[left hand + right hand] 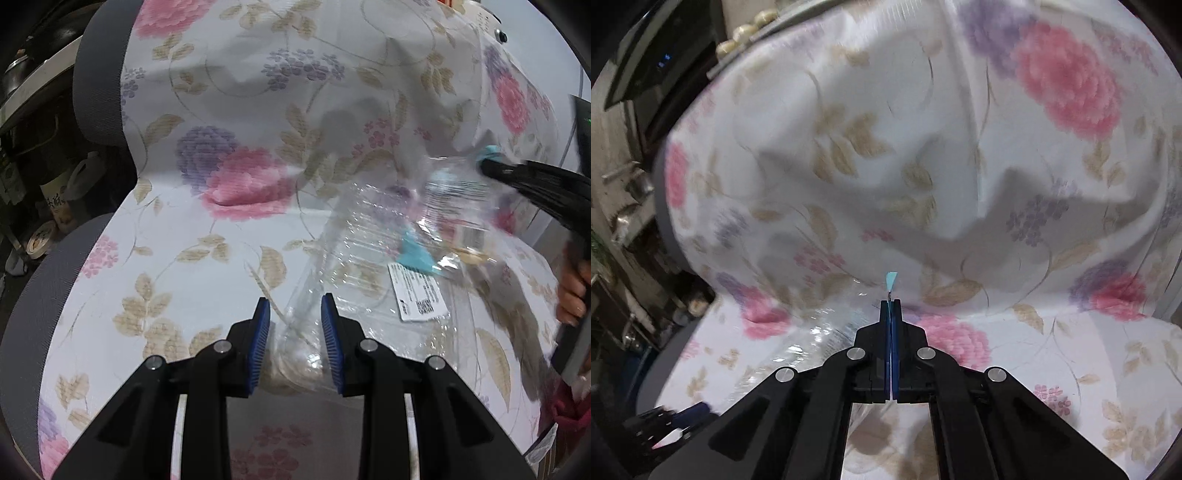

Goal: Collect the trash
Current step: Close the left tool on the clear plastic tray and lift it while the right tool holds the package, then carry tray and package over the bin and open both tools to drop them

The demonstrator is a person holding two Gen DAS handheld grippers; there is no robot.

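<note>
Left tongs [295,328] are pinching the near end of a clear plastic bag [369,266], blue pads pressing on a bunched bit of film between them. Right tongs [891,306] are pressed together, pinching a small teal tab [891,280] that sticks up past the tips; in the left wrist view that teal bit sits at the bag's far edge, so both tongs are holding the same bag, one at each end. The bag is lying stretched over a sofa seat with a floral cover [229,110], near its right side, and looks partly lifted at the far end.

Risks, as judgement: the right grip is on a thin tab only, so it could slip or tear off if pulled hard. The film in the left tongs is slick and loosely bunched and could slide out. Pulling the two ends apart could stretch or rip the bag. Loose contents, a teal piece [415,254] and some tan bits inside, could spill if the open end tips down. The cover fabric could get snagged along with the film.

Writing: a white label [417,295] on the bag is carrying fine print and a square code, too small to read. No brand legible.
</note>
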